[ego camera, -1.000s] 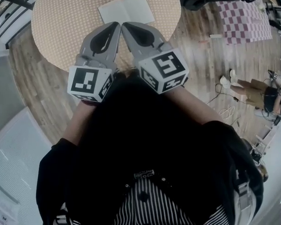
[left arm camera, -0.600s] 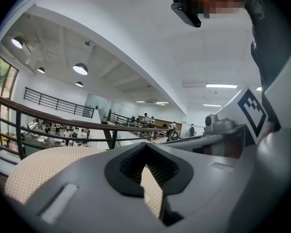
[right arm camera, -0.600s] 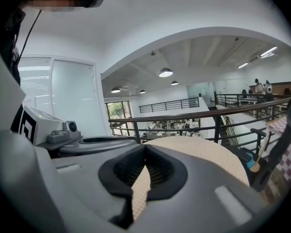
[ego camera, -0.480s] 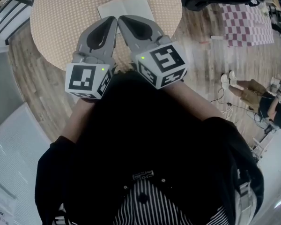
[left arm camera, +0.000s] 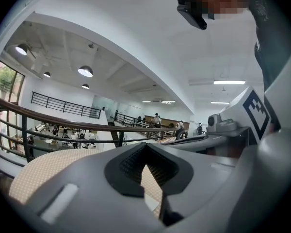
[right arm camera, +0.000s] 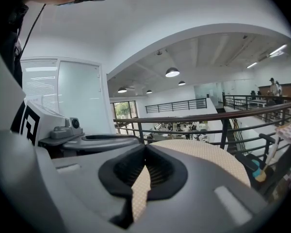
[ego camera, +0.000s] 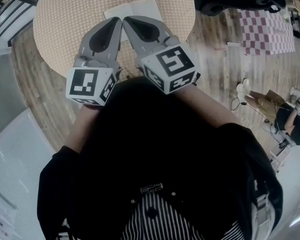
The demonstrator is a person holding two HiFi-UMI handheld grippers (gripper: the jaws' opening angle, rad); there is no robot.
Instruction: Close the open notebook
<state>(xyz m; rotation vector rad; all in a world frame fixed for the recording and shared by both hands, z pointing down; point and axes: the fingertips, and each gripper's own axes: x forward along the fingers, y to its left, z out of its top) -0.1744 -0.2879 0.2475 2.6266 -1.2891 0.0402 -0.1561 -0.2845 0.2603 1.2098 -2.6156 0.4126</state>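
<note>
Approach step, prob.: L tool & R tool are seen shut, empty; notebook just ahead. Next, one cover must be lifted over.

The place was shown to be a large public hall, viewed from an upper gallery. A dark railing was run along the gallery's edge, and past it, at nine o'clock in the left gripper view, people seated at tables were seen on a lower floor. Pendant lamps were hung from a white curved ceiling. A wooden floor was laid throughout.
</note>
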